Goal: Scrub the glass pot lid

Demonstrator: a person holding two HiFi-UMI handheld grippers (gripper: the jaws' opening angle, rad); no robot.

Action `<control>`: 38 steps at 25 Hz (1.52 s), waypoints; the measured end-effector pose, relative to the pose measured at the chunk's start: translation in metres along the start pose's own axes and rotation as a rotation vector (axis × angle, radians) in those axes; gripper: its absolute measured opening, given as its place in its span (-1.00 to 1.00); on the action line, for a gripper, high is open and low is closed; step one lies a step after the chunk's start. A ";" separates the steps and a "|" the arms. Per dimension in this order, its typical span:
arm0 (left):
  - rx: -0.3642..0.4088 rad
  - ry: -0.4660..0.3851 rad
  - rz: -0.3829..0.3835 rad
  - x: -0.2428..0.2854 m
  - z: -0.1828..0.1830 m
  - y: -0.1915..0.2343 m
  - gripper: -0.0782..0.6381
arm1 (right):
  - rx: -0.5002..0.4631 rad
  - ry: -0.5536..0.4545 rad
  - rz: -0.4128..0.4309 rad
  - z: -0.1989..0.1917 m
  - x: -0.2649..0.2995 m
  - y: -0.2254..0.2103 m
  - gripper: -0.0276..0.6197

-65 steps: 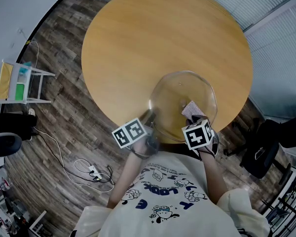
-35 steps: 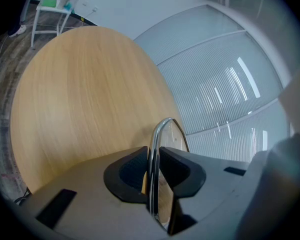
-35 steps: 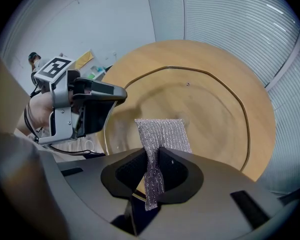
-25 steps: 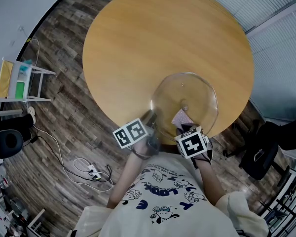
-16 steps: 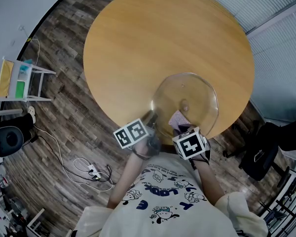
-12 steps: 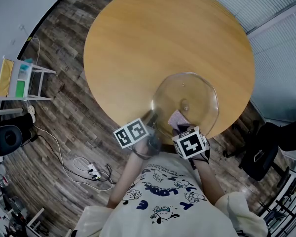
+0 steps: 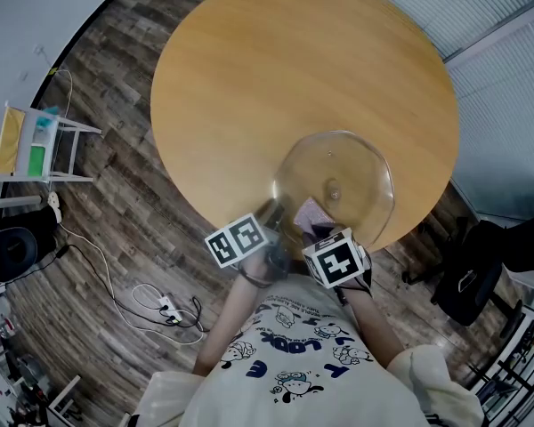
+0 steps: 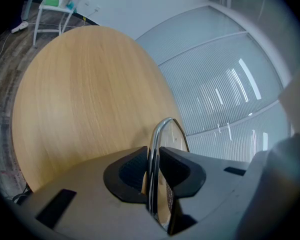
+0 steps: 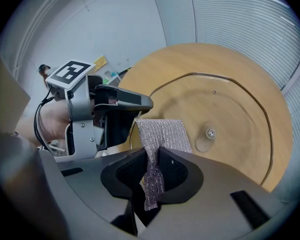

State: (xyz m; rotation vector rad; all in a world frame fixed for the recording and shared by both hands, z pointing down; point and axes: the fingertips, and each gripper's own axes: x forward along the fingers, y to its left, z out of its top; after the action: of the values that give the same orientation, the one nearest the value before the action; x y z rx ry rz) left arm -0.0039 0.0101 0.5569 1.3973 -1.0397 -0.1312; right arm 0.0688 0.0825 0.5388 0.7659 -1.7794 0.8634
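Note:
The round glass pot lid (image 7: 343, 174) is held tilted over the near edge of the round wooden table (image 7: 276, 60). My left gripper (image 7: 271, 213) is shut on the lid's metal rim (image 8: 157, 134) at its near left side; the left gripper view shows the rim edge-on between the pads. My right gripper (image 7: 317, 229) is shut on a silvery mesh scrub cloth (image 7: 308, 212), whose free end lies on the glass near the left gripper (image 9: 115, 104). In the right gripper view the cloth (image 9: 162, 136) lies left of the lid's centre screw (image 9: 209, 133).
A white rack (image 7: 36, 145) with yellow and green items stands on the wood floor at the left. A cable and power strip (image 7: 165, 308) lie on the floor near the person. A dark chair (image 7: 472, 274) stands at the right.
My right gripper has dragged the cloth across the glass toward the near left, closer to the left gripper. The left gripper and lid have stayed put.

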 end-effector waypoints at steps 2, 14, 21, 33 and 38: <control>0.001 0.002 0.000 0.000 -0.001 0.000 -0.58 | -0.003 -0.007 0.000 0.001 0.001 0.001 -0.68; 0.000 0.010 -0.002 0.001 0.000 0.001 -0.58 | 0.071 -0.064 0.046 0.015 0.006 0.005 -0.68; 0.002 0.010 -0.003 0.001 -0.001 -0.001 -0.58 | 0.104 -0.082 0.077 0.020 0.005 0.004 -0.68; 0.000 0.008 -0.001 0.001 -0.001 0.000 -0.58 | 0.147 -0.093 0.140 0.034 0.007 0.004 -0.68; 0.000 0.009 0.001 0.002 -0.001 0.000 -0.58 | 0.149 -0.100 0.148 0.039 0.010 0.004 -0.68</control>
State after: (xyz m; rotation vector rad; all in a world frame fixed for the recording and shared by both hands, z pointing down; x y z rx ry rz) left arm -0.0027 0.0097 0.5581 1.3962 -1.0326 -0.1241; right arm 0.0431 0.0511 0.5364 0.7930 -1.8941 1.0822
